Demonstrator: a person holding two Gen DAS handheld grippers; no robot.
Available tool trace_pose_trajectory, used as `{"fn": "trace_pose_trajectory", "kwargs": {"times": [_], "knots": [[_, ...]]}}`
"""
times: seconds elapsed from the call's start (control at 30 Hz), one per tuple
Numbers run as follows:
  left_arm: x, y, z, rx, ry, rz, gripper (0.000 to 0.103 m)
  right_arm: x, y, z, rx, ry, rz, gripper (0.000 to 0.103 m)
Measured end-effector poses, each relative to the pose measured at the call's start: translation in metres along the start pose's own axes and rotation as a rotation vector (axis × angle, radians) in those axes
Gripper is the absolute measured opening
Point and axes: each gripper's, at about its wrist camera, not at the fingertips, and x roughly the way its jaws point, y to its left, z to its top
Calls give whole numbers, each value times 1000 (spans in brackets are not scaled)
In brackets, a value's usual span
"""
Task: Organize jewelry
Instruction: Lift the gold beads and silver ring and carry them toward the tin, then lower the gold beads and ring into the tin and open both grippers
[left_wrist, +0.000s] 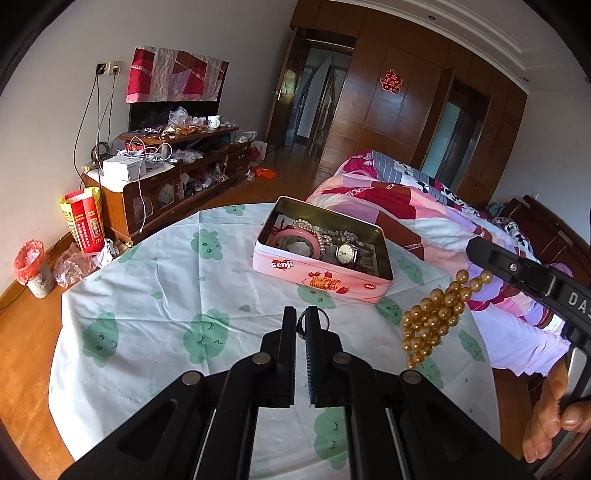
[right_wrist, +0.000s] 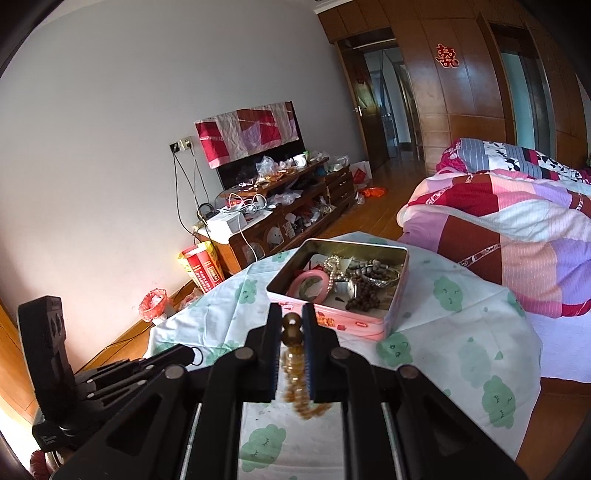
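Gripping a small metal ring with the left gripper, fingers clamped on it above the tabletop's near edge. Pinching a golden bead bracelet in the right gripper, dangling it just beside the open pink tin sitting toward the far edge of the tablecloth, watch and pearl strand lying inside.

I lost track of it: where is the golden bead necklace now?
The golden bead necklace hangs from the shut right gripper, above the table, just before the pink tin.
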Motion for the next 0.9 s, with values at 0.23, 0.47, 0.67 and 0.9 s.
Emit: {"fn": "trace_pose_trajectory", "kwargs": {"times": [0.23, 0.47, 0.67, 0.9], "knots": [[16, -9, 12, 29, 11, -1, 4, 11, -8, 7, -4, 8, -18, 13], [27, -20, 34, 45, -22, -42, 4, 12, -8, 31, -33, -31, -25, 13], [42, -22, 61, 29, -67, -91, 4, 23, -11, 61, -66, -77, -38, 13], [83, -16, 85, -4, -81, -106, 4, 67, -20, 86, -56, -90, -53, 13]]}}
